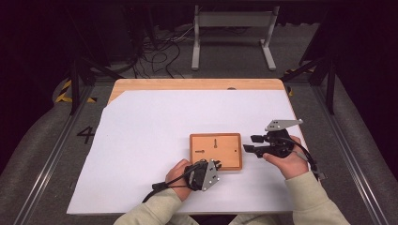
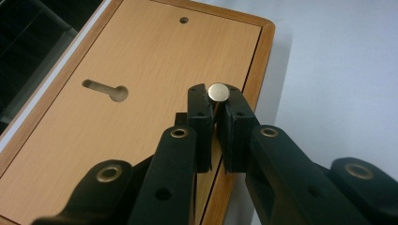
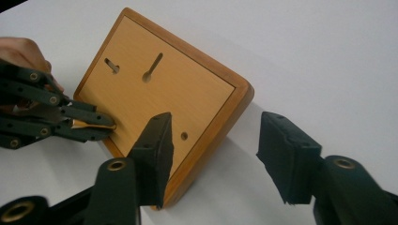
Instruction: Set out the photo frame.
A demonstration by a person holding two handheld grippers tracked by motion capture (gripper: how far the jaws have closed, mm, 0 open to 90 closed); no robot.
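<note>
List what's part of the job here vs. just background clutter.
In the job:
- wooden board with keyhole slots
- metal pin, clamped in the left gripper
- right gripper, jaws open around the board's corner

Lying about:
- white sheet
- cables on the floor
- metal stand

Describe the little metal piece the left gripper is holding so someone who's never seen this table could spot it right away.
On the white sheet lies a wooden board with two keyhole slots. At its near edge the left gripper is shut on a small metal pin. Its round, flat, silvery head pokes out between the black jaws, the one shiny thing against dark plastic and pale wood.
</note>
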